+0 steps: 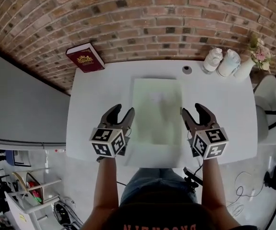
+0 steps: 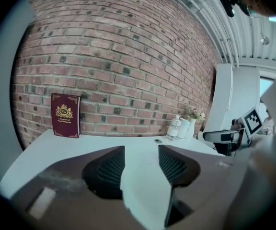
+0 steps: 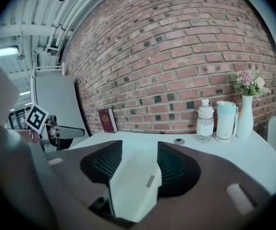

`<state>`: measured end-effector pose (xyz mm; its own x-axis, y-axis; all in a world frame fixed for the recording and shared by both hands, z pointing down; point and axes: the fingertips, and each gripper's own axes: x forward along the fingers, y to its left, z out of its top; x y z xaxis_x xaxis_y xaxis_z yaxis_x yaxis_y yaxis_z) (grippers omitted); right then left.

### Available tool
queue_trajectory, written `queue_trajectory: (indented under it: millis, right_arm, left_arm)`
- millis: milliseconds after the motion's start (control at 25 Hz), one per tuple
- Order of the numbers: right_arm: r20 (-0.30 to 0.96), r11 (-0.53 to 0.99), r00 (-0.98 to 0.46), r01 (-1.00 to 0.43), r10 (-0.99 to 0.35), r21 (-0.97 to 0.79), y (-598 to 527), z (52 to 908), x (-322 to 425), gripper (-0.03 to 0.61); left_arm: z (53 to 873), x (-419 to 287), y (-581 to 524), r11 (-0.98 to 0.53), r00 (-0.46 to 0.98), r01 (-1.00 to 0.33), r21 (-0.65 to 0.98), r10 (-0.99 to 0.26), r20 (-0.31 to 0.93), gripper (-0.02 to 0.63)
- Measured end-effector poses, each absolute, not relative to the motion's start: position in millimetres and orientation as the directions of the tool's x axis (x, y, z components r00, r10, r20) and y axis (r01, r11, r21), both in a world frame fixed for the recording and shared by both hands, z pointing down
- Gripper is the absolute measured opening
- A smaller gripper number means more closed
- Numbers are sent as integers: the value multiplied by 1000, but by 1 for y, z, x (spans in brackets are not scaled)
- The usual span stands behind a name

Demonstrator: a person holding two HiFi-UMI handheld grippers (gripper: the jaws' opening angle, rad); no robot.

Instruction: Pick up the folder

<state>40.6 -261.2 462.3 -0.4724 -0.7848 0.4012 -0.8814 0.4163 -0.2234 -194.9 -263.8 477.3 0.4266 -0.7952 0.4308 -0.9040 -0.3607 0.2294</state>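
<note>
Left tongs (image 1: 123,110) stood spread and empty at the left edge of the pale green thin flat folder (image 1: 157,114), which lay flat mid white tabletop (image 1: 95,95). Right tongs (image 1: 191,109) stood spread at its right edge. The folder was probably light, floppy and slick, best pinched at both long edges.

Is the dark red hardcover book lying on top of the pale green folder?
No, the dark red hardcover book stands upright against the brick wall, well apart from the pale green folder.

Office-like room: a white desk (image 1: 99,95) against a brick wall (image 1: 143,18), a chair (image 1: 267,104), a book (image 1: 85,57).
</note>
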Motion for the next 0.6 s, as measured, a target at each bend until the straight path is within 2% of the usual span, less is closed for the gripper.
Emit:
queue_trajectory:
  millis: [240, 600]
  right_arm:
    - [501, 373, -445, -896, -742, -242, -265, 498, 36, 242]
    - [604, 331, -434, -901, -668, -281, -266, 556, 24, 242]
  left_arm:
    - [510, -202, -273, -356, 462, -886, 299, -744, 483, 225]
    - [567, -197, -272, -352, 514, -857, 376, -639, 573, 225]
